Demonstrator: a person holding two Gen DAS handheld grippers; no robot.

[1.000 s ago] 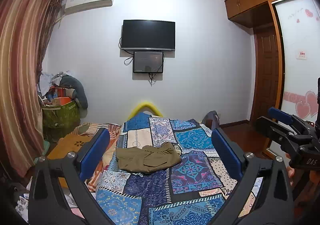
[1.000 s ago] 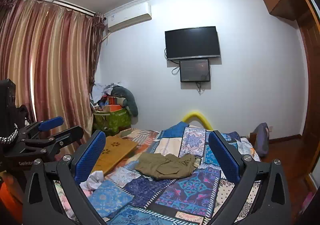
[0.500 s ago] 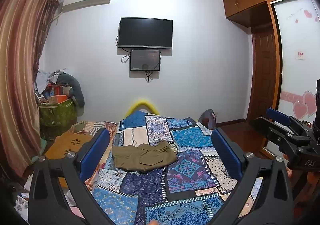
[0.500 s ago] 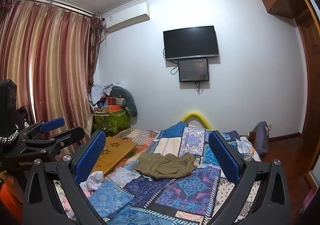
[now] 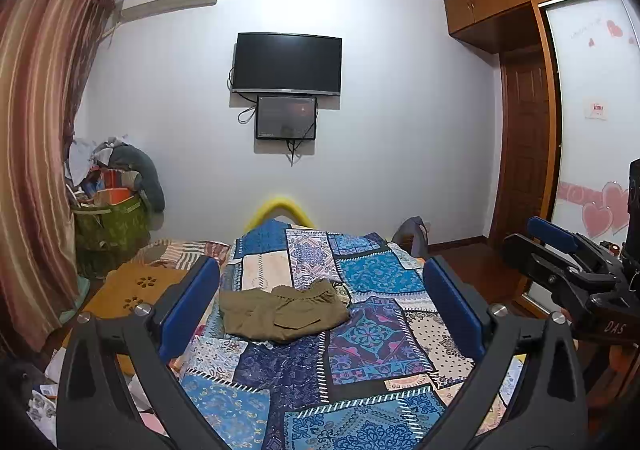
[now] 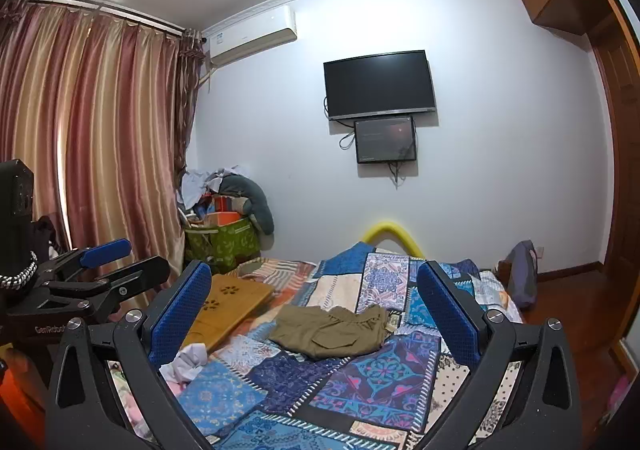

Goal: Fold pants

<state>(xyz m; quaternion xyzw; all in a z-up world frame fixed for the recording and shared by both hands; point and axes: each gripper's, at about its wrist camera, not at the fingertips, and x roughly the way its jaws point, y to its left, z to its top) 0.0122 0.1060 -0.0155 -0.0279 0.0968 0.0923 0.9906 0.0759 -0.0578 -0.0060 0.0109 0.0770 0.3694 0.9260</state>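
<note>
A: Where are the pants?

B: The olive cargo pants (image 5: 282,315) lie compactly bunched mid-bed on the patchwork quilt (image 5: 372,338), well beyond both claws. Left claw (image 5: 320,306) and right claw (image 6: 314,310) gape wide, empty.

A: Folded, or awaiting folding?

B: Could be either. Any grasp should pinch hems squarely.

A: Writing?

B: "DAS" and "GenRobot" on the claw bodies.

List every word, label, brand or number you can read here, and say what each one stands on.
"DAS": on the body of the right tool, seen from the left wrist view; it may be part of a longer word.
"GenRobot", last letters cut off: on the body of the left tool, seen from the right wrist view.
Air conditioner label: too small to read.
Wardrobe door script and red-and-white sticker: too blurred to read.
</note>
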